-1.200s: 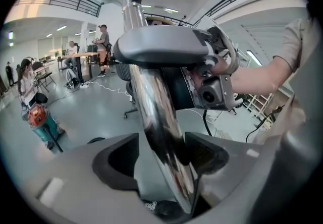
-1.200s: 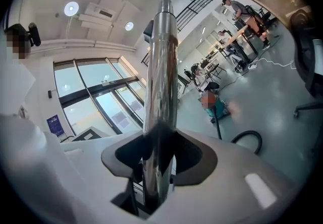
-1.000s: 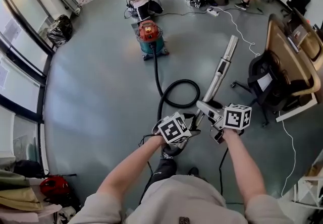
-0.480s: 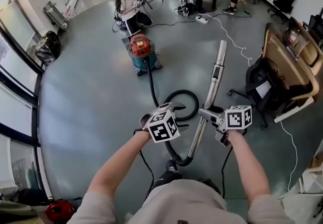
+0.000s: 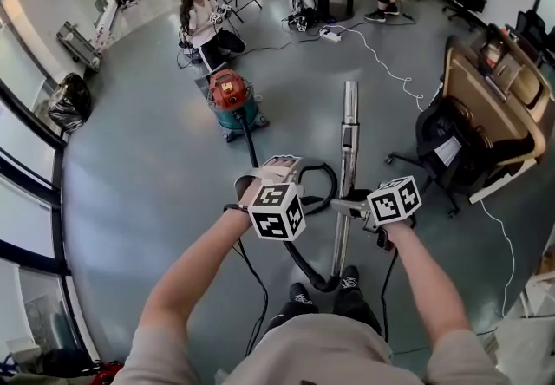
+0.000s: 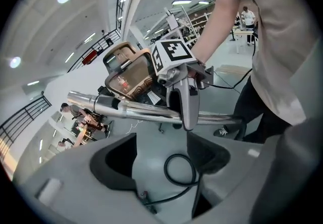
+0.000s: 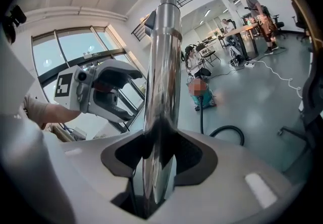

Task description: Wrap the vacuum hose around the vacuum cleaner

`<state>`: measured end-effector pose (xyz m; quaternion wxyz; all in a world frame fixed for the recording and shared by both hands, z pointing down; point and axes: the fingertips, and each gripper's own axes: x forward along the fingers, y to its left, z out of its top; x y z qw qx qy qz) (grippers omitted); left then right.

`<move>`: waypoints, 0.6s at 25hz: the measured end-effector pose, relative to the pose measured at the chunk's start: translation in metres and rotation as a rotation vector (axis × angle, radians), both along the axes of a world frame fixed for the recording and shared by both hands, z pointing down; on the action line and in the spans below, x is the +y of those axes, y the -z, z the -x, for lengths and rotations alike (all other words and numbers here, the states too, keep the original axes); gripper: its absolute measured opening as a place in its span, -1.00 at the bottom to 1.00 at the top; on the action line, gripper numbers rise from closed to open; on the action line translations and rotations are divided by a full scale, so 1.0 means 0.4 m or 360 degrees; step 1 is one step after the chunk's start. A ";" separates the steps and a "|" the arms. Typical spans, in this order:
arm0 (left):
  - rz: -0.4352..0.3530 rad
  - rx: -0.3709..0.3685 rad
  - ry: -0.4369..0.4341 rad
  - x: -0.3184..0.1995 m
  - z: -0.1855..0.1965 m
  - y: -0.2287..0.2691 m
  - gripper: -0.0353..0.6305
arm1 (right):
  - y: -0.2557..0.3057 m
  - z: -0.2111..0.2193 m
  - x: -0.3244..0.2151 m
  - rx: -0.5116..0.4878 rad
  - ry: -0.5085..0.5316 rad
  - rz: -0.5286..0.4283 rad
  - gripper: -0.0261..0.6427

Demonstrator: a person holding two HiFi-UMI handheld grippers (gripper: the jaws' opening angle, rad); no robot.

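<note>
Vacuum hose point(image 5: 251, 142): trails from the vacuum cleaner point(image 5: 230, 95), which stands well ahead on the floor, loops near the person's feet and joins the metal wand point(image 5: 349, 127). None of it is wound on yet. Over the last second the wand has swung from slanting right to pointing straight ahead, probably lining up for the carry. Right gripper point(image 7: 159, 160) is clamped on the wand. Only the left gripper view shows the left gripper point(image 6: 161, 157) wide and empty, with the hose loop on the floor beyond.
</note>
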<state>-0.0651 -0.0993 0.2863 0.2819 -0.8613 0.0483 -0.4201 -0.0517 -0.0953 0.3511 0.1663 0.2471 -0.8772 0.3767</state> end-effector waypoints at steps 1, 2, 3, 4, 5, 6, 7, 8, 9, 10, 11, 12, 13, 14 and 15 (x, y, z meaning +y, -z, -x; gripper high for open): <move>-0.0016 -0.0035 -0.0011 -0.009 -0.009 0.000 0.00 | -0.008 -0.005 -0.007 0.0027 0.0030 0.0005 -0.36; -0.0029 -0.0066 -0.0015 -0.019 -0.018 0.004 0.00 | -0.012 -0.009 -0.014 0.0051 0.0064 0.0010 -0.36; -0.0041 -0.0093 -0.0016 -0.030 -0.027 0.011 0.00 | -0.013 -0.013 -0.020 0.0072 0.0102 0.0015 -0.36; -0.0061 -0.0118 -0.0016 -0.039 -0.036 0.020 0.00 | -0.012 -0.016 -0.025 0.0089 0.0141 0.0022 -0.36; -0.0093 -0.0145 -0.0020 -0.049 -0.045 0.030 0.00 | -0.010 -0.020 -0.033 0.0105 0.0179 0.0026 -0.36; -0.0139 -0.0175 -0.0026 -0.059 -0.055 0.038 0.00 | -0.011 -0.027 -0.044 0.0128 0.0213 0.0024 -0.37; -0.0193 -0.0205 -0.0031 -0.070 -0.065 0.047 0.00 | -0.013 -0.034 -0.058 0.0151 0.0245 0.0019 -0.36; -0.0246 -0.0228 -0.0033 -0.082 -0.075 0.056 0.00 | -0.016 -0.041 -0.073 0.0167 0.0277 0.0014 -0.36; -0.0291 -0.0242 -0.0027 -0.095 -0.087 0.067 0.00 | -0.017 -0.046 -0.087 0.0174 0.0310 0.0012 -0.37; -0.0327 -0.0247 -0.0015 -0.107 -0.099 0.080 0.00 | -0.018 -0.051 -0.099 0.0176 0.0345 0.0012 -0.36; -0.0358 -0.0251 -0.0002 -0.118 -0.112 0.095 0.00 | -0.016 -0.056 -0.109 0.0177 0.0379 0.0012 -0.36; -0.0383 -0.0262 0.0011 -0.128 -0.125 0.111 0.00 | -0.014 -0.060 -0.116 0.0180 0.0413 0.0011 -0.36; -0.0402 -0.0283 0.0019 -0.138 -0.136 0.124 0.00 | -0.011 -0.062 -0.121 0.0185 0.0448 0.0008 -0.36; -0.0414 -0.0314 0.0025 -0.149 -0.145 0.134 0.00 | -0.007 -0.062 -0.126 0.0191 0.0484 0.0004 -0.36; -0.0418 -0.0351 0.0029 -0.162 -0.152 0.138 0.00 | -0.005 -0.059 -0.132 0.0199 0.0520 -0.0002 -0.36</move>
